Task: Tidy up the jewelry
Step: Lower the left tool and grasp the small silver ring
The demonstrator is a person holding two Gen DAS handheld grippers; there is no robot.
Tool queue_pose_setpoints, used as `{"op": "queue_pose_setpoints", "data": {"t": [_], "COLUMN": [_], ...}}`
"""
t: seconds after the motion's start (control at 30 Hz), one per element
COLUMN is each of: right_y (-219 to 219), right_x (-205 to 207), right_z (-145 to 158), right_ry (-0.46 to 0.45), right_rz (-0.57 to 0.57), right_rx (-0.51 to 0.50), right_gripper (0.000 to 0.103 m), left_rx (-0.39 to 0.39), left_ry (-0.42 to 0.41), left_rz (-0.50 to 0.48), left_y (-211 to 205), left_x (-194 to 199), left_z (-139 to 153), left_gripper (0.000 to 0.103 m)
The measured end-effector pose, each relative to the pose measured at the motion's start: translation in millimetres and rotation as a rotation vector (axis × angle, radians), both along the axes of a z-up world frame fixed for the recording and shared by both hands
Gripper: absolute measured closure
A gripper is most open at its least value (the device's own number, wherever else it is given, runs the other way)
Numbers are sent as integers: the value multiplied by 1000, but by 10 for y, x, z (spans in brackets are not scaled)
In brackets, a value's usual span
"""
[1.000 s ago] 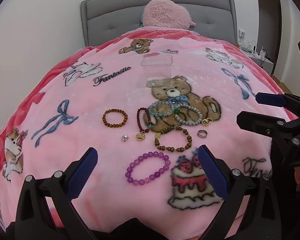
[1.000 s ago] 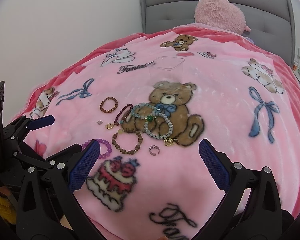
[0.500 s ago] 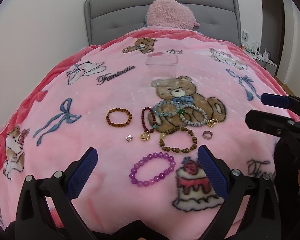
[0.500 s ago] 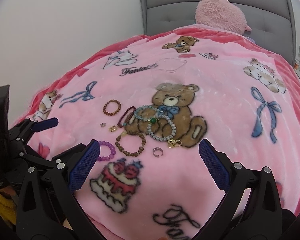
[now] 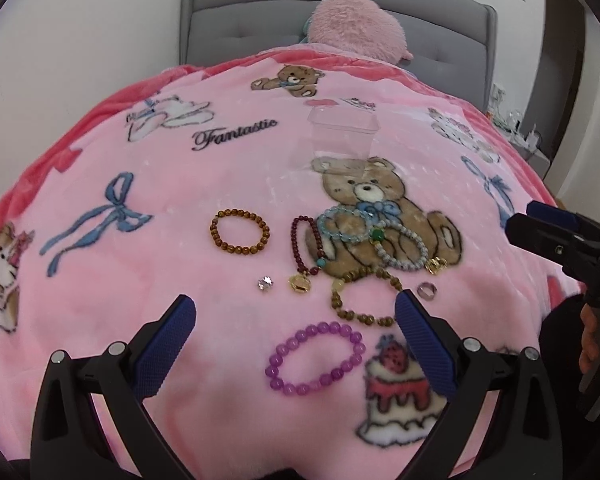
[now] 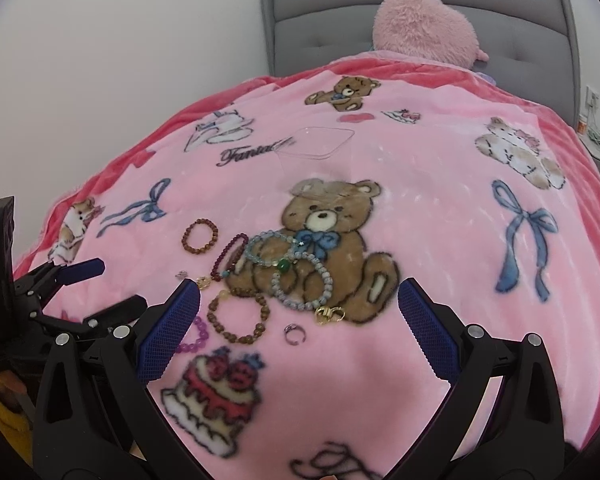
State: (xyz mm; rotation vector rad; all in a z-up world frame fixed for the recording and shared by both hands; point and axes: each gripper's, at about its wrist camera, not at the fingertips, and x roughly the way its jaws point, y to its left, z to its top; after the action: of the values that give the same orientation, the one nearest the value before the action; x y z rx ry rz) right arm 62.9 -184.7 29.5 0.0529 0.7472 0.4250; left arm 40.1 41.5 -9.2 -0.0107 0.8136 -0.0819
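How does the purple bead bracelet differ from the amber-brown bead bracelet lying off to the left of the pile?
The purple bead bracelet has larger, translucent beads; the amber-brown bead bracelet has smaller, darker ones. The purple one lies nearer, between the left gripper's open fingers in view; the amber one lies farther back. Both lie flat, closed loops, apart from the pile.

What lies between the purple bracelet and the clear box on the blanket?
In the left wrist view, the brown bead bracelet and the tangle of bracelets on the printed bear lie between the purple bracelet and the clear box.
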Motion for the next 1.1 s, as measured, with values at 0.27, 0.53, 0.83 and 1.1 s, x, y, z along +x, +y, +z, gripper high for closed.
{"op": "queue_pose_setpoints", "data": {"t": [0.27,0.53,0.83,1.1], "right_y": [64,111,61,135], "right_x": [324,490,568,564], "right_z": [-286,-643,-810,-910], "right_ry": [108,200,262,278], "right_rz": [46,45,35,57], "right_rx": [6,-22,-19,-59], "right_gripper": [31,56,66,66], "left_rx": [-54,-60,-130,-117], "left_ry": [80,176,218,227], "left_rz": [16,14,23,12], "left_y": [197,273,365,336], "left_x": [355,644,718,732], "left_z": [-184,-462,-610,-634], "left_gripper": [42,64,81,85]}}
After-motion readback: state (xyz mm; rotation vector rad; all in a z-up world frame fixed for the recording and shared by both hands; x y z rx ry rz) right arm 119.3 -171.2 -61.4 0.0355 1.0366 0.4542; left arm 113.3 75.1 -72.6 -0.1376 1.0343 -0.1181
